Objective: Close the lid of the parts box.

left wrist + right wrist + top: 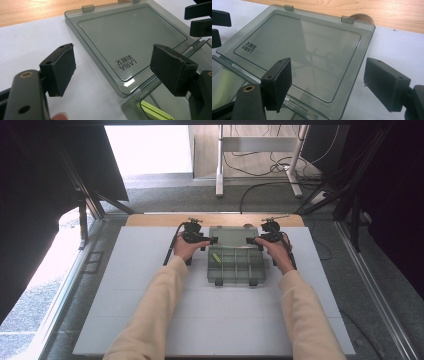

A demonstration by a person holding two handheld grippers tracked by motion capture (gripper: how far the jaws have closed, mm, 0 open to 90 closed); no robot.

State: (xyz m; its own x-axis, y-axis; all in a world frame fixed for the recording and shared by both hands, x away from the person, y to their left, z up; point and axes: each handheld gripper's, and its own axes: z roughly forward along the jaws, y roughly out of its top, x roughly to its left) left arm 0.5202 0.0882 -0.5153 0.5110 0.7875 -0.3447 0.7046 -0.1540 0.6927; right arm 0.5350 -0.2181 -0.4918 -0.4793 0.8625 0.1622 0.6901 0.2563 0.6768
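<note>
Worktop [150, 320]: white board over a wooden top, wood showing along the far edge; the organiser box [236, 265] sits at its middle-far part, between the two hands.

Organiser box: smoky translucent plastic, base divided into small compartments, two dark latches on the near edge; judged light, stiff and thin-walled, likely to skate on the smooth board if pushed from one side only; one yellow-green item [153, 112] lies in a left-hand compartment near the hinge, loose as far as I can tell, so tilting the base would shift it.

Lid [130, 37]: swung fully open and lying flat on the worktop beyond the base, joined to it by the hinge strip [294, 103]; two small tabs on its far edge, one of them [347, 19] next to a round brown object partly hidden behind the corner; surface glossy, reflections plain, so judged slippery for the pads; best hold is judged to be the side rims near the far corners, one claw each side, pinching the rim rather than the flat panel, which may flex.

Left claw [112, 67]: jaws spread wide, nothing between them, poised over the lid's left near corner; right claw [328, 83]: likewise spread and empty, over the lid's right near corner by the hinge.

Writing: "LARIA" moulded or printed in black on the lid with a few small characters beside it, too small to read; seen upside down in the left gripper view.
</note>
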